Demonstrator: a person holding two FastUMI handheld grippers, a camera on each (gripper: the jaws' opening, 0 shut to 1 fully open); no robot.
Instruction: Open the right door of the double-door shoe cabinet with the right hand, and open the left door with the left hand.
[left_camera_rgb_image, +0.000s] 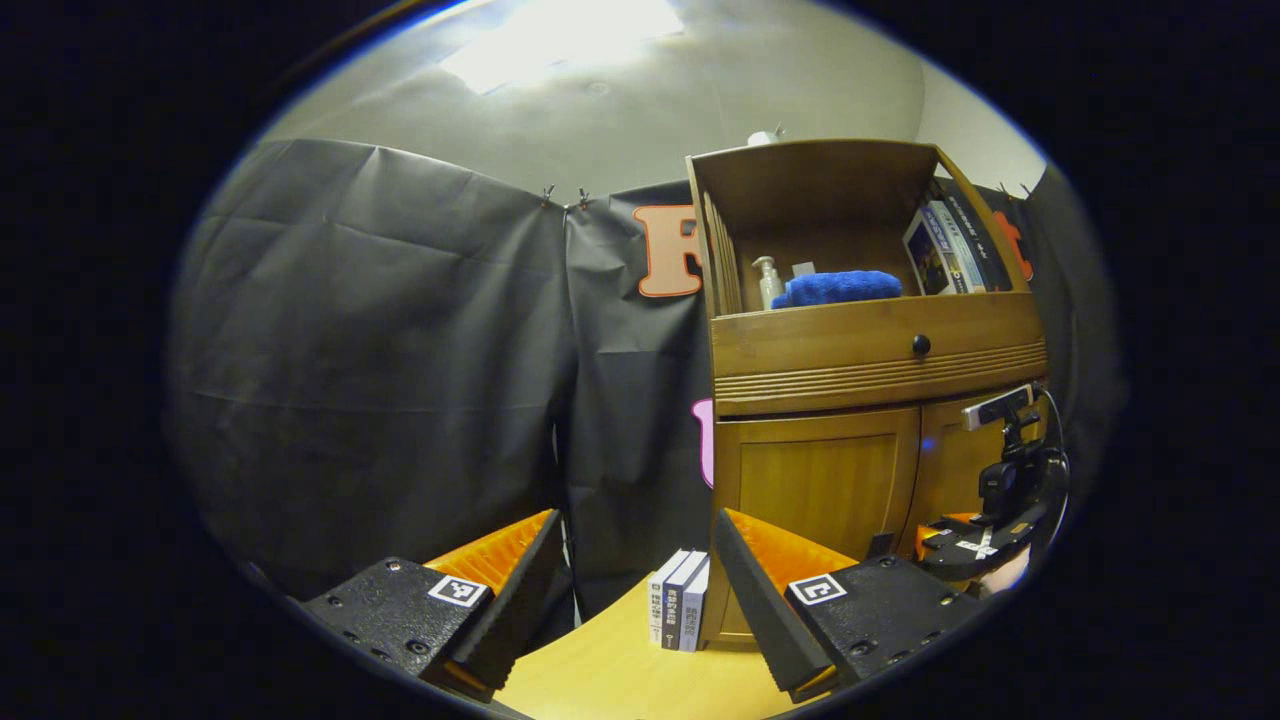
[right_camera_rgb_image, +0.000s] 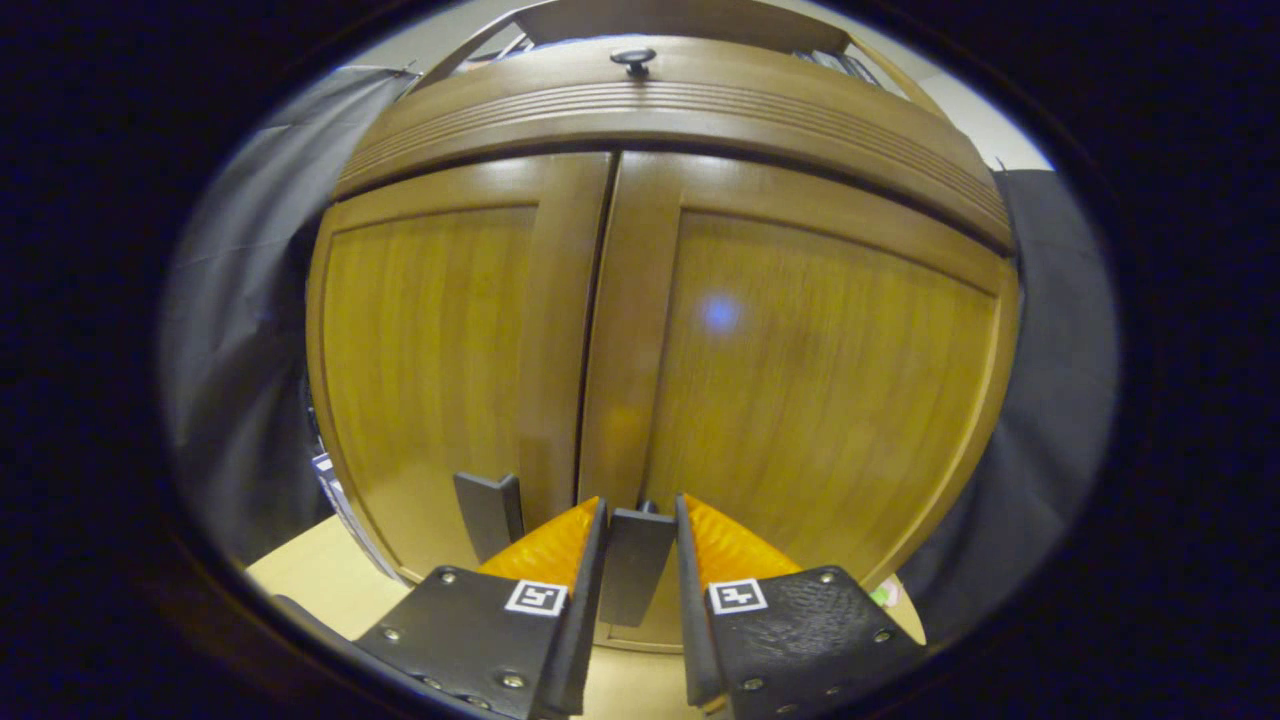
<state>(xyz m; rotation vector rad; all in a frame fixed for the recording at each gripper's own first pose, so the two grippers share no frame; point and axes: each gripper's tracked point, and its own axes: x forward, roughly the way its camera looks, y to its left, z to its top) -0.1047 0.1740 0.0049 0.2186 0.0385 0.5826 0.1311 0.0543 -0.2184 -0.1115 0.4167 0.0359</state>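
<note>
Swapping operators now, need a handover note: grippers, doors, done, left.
Right gripper: at the right door's handle, fingers on either side of it and closed to its sides as far as the right gripper view shows.
Left gripper: open, holding nothing, back from the cabinet above the table.
Doors: left door and right door both shut; the left door's handle is untouched.
Done: right handle reached.
Left: pull the right door open, then bring the left gripper to the left handle and open that door.
</note>
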